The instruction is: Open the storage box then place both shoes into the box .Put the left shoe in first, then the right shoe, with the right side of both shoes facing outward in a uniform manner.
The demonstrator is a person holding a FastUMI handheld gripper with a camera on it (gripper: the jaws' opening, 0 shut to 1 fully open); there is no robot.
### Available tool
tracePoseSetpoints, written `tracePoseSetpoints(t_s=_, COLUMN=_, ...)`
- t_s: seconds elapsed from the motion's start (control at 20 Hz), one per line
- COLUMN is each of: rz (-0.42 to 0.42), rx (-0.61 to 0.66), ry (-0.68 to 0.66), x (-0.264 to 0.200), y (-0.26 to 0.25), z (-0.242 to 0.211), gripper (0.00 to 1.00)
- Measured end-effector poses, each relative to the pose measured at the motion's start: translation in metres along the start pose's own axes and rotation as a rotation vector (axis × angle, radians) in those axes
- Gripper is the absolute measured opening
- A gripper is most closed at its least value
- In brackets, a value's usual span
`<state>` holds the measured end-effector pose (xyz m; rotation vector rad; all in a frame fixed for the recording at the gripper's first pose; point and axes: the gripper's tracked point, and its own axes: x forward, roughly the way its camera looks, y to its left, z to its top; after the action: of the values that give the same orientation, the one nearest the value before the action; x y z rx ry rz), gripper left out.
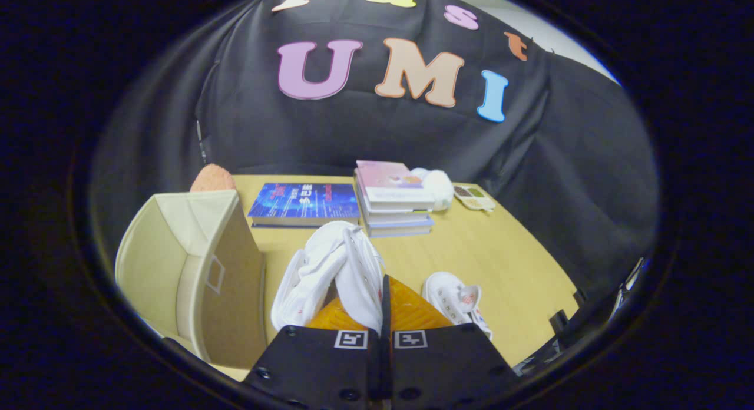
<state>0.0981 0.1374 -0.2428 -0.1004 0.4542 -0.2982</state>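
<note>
While the box [194, 268] stands open-topped at the lower left of the frame, its cream cloth walls upright and a small label window on the side turned toward the shoes, a fuzzy orange thing [212, 178] peeks over its far wall at the table's back edge; the table [500, 263] is pale wood and runs across the middle of the frame; right of the orange thing, in the upper middle, a blue book [305, 204] lies flat, and just beside it on the right is a stack of books [393, 199] with a pink-covered one on top; a white fluffy thing [437, 187] touches the stack's far right corner, and a small tray [474, 198] with compartments lies just beyond that; lower centre, the gripper [382, 307] has its fingers drawn tight together on a fold of a white shoe [330, 274], which rises ahead of the fingertips, just right of the box and apart from it, with its opening toward the camera; whether it is clear of the table I cannot tell; right of the fingers, in the lower right, a second white shoe [456, 301] lies on the table, partly hidden behind the right finger.
</note>
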Motion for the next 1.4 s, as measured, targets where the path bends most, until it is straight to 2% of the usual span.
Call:
tracePoseSetpoints(t_s=0.25, rz=-0.083, rx=0.014, ry=-0.127, x=-0.048, y=-0.002, z=0.079, gripper=0.02)
tracePoseSetpoints(t_s=0.35, rz=-0.087, rx=0.013, ry=-0.177, x=-0.064, y=0.008, z=0.107, gripper=0.03)
tracePoseSetpoints(t_s=0.5, rz=-0.047, rx=0.043, ry=-0.23, x=-0.081, y=0.039, z=0.143, gripper=0.02)
tracePoseSetpoints(t_s=0.75, rz=0.027, rx=0.046, ry=-0.239, x=-0.105, y=0.108, z=0.173, gripper=0.02)
tracePoseSetpoints(t_s=0.9, rz=0.089, rx=0.051, ry=-0.205, x=-0.111, y=0.158, z=0.17, gripper=0.02)
tracePoseSetpoints(t_s=1.15, rz=0.18, rx=0.071, ry=-0.078, x=-0.107, y=0.232, z=0.125, gripper=0.03)
tracePoseSetpoints(t_s=1.4, rz=0.147, rx=0.019, ry=0.027, x=-0.096, y=0.25, z=0.077, gripper=0.03)
